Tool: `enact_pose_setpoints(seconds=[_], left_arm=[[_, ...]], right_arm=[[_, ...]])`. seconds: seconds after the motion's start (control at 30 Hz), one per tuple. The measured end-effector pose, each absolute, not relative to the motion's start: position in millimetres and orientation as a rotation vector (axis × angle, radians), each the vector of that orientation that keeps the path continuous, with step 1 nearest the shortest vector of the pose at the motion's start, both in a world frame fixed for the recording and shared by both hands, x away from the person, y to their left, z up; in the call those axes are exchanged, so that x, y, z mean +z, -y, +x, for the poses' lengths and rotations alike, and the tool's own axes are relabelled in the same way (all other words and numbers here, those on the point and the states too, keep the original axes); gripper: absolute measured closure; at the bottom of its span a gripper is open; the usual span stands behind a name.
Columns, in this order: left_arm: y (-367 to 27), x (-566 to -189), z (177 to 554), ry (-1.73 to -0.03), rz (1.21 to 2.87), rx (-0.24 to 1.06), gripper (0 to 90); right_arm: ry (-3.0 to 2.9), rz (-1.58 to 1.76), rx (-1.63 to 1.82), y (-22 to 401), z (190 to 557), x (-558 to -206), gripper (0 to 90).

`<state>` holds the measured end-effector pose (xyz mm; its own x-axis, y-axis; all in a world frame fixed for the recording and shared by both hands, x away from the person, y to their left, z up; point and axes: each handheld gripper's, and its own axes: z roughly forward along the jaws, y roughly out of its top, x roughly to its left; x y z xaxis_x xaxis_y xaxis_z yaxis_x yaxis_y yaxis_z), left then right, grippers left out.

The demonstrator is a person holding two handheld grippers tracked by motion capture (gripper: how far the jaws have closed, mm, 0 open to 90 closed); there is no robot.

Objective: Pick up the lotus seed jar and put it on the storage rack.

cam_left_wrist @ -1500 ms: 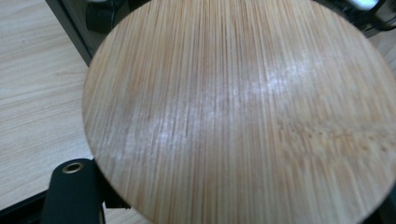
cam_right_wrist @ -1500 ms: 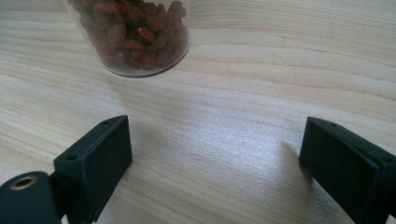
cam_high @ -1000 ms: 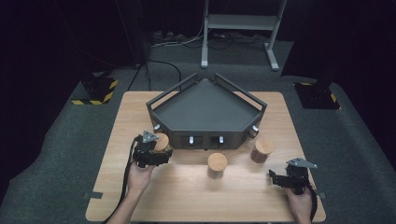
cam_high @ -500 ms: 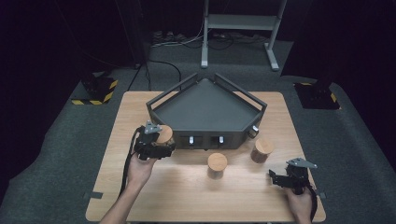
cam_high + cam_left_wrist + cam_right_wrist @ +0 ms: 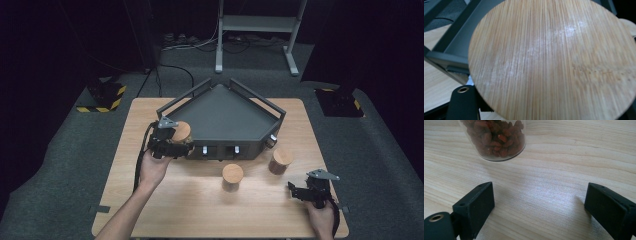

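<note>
Work in hand: the left gripper (image 5: 172,145) is carrying a bamboo-lidded jar (image 5: 182,131) at the front-left corner of the dark tray (image 5: 227,107) — by my reading, to set it inside.
Left claw: its jaws are clamping the jar's sides; in the left gripper view the round bamboo lid (image 5: 554,60) is sitting right up against the camera, with the tray's rail behind it.
Right claw: the right gripper (image 5: 311,190) is resting near the table's (image 5: 200,210) front-right corner, jaws standing wide apart with nothing between them — bare wood only.
Progress: nothing is lying in the tray yet, as far as I can see; two more jars are waiting on the table — the middle jar (image 5: 232,176) and the right jar (image 5: 281,160), both just in front of the tray.
Contents: the right gripper view is showing a glass jar of reddish dried berries (image 5: 496,137).
Writing: no brand or label is readable; black-and-yellow striped blocks (image 5: 102,97) are sitting on the floor.
</note>
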<state>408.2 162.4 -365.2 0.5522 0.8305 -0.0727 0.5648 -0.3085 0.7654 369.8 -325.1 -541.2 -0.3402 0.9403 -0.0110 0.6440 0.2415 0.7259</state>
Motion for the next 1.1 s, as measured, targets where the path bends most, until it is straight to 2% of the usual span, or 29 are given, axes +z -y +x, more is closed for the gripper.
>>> enact_pose_setpoints(seconds=[0.57, 1.1], left_arm=[[-149.8, -348.4, 436.8, -1.117, 2.029, 0.450, 25.3], [-137.2, -357.7, 468.3, -1.156, 2.046, 0.454, 25.3]], right_arm=[[-2.071, 1.447, 0.881, 325.1, 369.7, -541.2, 8.8], [-2.070, 1.450, 0.881, 325.0, 369.6, -541.2, 8.8]])
